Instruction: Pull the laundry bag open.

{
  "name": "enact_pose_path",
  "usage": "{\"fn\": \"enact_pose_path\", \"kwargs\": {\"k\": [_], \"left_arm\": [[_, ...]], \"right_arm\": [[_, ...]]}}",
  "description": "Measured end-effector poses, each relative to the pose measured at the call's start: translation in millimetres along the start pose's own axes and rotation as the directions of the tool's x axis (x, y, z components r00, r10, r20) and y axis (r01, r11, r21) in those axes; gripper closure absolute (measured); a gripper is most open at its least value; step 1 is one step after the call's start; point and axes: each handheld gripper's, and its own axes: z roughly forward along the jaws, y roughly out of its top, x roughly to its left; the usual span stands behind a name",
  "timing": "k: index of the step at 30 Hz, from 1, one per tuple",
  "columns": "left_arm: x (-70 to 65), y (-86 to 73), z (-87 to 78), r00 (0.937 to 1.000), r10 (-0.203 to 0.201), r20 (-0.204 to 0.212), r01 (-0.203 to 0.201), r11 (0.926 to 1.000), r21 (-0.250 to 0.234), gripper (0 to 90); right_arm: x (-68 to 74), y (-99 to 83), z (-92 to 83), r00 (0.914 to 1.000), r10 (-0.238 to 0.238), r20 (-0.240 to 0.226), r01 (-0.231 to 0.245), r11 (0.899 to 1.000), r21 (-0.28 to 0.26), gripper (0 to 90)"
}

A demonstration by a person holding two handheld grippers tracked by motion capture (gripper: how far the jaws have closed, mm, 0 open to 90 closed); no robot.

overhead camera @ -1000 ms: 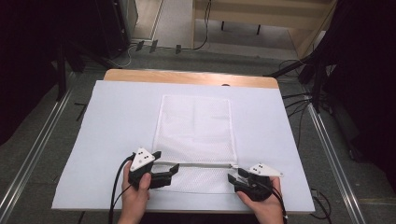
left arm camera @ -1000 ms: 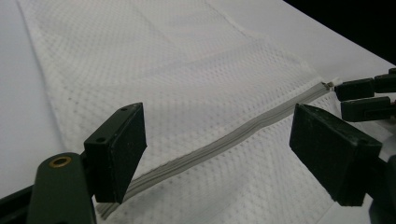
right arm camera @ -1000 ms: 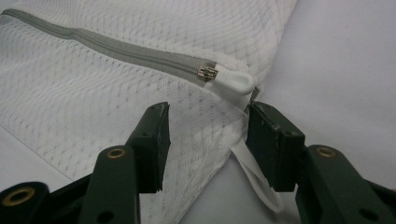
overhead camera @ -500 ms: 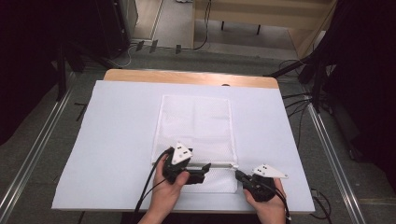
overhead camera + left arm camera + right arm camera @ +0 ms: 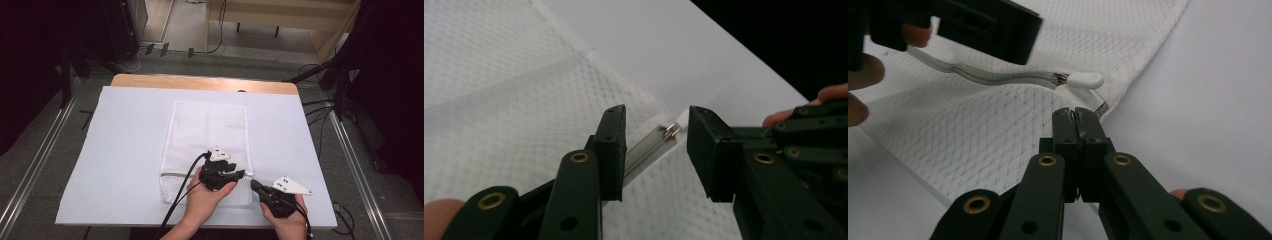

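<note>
White mesh laundry bag (image 5: 207,145), flat on the white table cover (image 5: 125,150), zipper (image 5: 998,76) near the person's edge.
Left gripper (image 5: 656,145): jaws apart, straddling the zipper pull (image 5: 670,131). Right gripper (image 5: 1077,117): jaws pinched on the bag's corner edge.

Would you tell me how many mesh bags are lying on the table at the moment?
1. The white mesh bag lies flat at the middle of the table, its near zipper end under the left tool and right tool.
</note>
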Motion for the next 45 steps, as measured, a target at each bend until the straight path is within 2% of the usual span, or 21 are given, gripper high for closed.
{"fn": "enact_pose_path", "kwargs": {"k": [3,7,11,14,18,25,35,39,45], "left_arm": [[-6.2,6.6,6.9,0.9988,-0.005,-0.048,0.005,1.0000,0.004,51.0],[-13.6,13.4,14.9,0.9946,-0.018,-0.102,0.021,0.9994,0.028,47.7],[-22.8,16.3,24.0,0.9937,0.009,-0.112,-0.001,0.9970,0.077,46.0],[-25.5,17.7,30.4,0.9929,0.013,-0.118,0.000,0.9942,0.108,43.9],[-24.9,16.8,33.2,0.9893,0.043,-0.139,-0.023,0.9889,0.147,47.9],[-9.8,20.3,18.8,0.9962,-0.010,-0.086,0.020,0.9932,0.115,62.6],[0.7,11.4,9.8,0.9992,-0.038,-0.015,0.039,0.9933,0.108,82.9],[1.2,8.5,9.4,0.9991,-0.043,0.001,0.042,0.9920,0.119,84.9],[3.2,4.0,9.5,0.9983,-0.055,0.019,0.052,0.9907,0.126,82.6]], "right_arm": [[2.6,0.9,-0.3,0.9999,-0.009,-0.005,0.009,1.000,-0.004,90.0],[4.0,1.7,-0.5,0.9997,-0.020,-0.012,0.020,1.000,-0.008,90.0],[4.7,1.5,-0.6,0.9995,-0.025,-0.018,0.025,1.000,-0.004,90.0],[5.6,1.5,0.1,0.9993,-0.033,-0.019,0.033,0.999,-0.005,90.0],[6.4,1.9,-0.2,0.9989,-0.043,-0.016,0.043,0.999,-0.006,90.0],[5.1,1.6,1.2,0.9990,-0.043,-0.015,0.043,0.999,0.003,90.0],[4.5,2.3,0.5,0.9992,-0.038,-0.011,0.038,0.999,-0.003,90.0],[4.5,2.2,0.4,0.9992,-0.040,-0.009,0.040,0.999,-0.003,90.0],[3.5,2.3,0.3,0.9991,-0.041,-0.006,0.041,0.999,-0.007,90.0]]}}
